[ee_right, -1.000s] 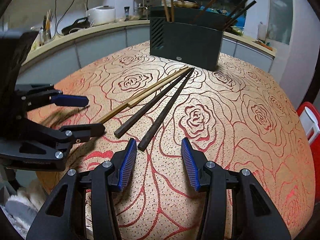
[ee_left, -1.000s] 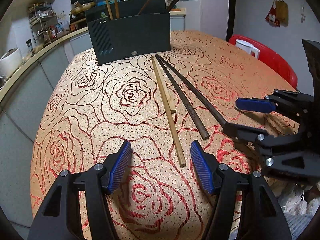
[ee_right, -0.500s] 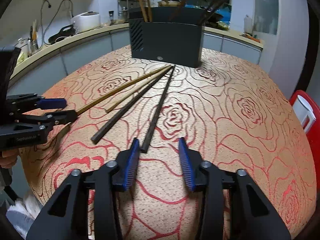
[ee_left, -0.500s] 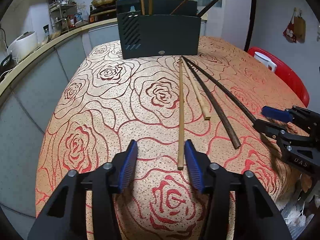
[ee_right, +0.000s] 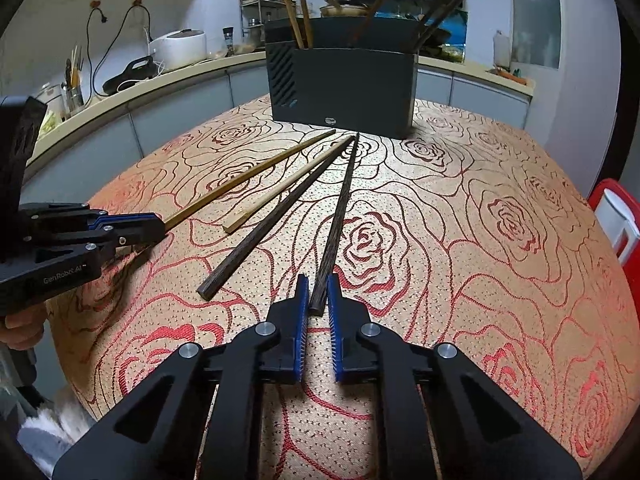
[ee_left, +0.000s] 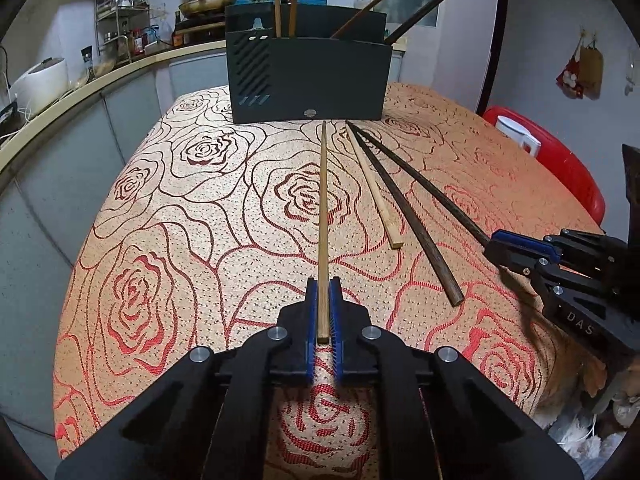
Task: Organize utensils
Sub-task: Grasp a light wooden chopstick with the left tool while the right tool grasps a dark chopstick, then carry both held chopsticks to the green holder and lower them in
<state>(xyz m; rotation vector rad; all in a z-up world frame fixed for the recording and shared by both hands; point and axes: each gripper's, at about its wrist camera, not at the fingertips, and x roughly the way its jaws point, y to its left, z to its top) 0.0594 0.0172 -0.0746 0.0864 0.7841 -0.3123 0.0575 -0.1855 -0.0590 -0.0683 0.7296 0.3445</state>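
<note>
Several chopsticks lie on the rose-patterned tablecloth [ee_left: 168, 248], fanning out from a black utensil holder [ee_left: 308, 76] at the far side. My left gripper [ee_left: 323, 286] is shut on the near end of a long light bamboo chopstick [ee_left: 323, 208]. My right gripper [ee_right: 318, 284] is shut on the near end of a long dark chopstick [ee_right: 340, 208]. Between them lie a short light chopstick [ee_left: 376, 192] and a shorter dark chopstick [ee_left: 416, 228]. The holder [ee_right: 344, 88] has several chopsticks standing in it.
A red chair [ee_left: 560, 156] with a white cup [ee_left: 516, 136] stands right of the table. A kitchen counter [ee_right: 132, 88] with a rice cooker [ee_right: 180, 48] runs behind. The table edge drops off close to both grippers.
Both grippers moved forward over the chopstick ends and closed: the left onto the light bamboo chopstick, the right onto the long dark chopstick.
</note>
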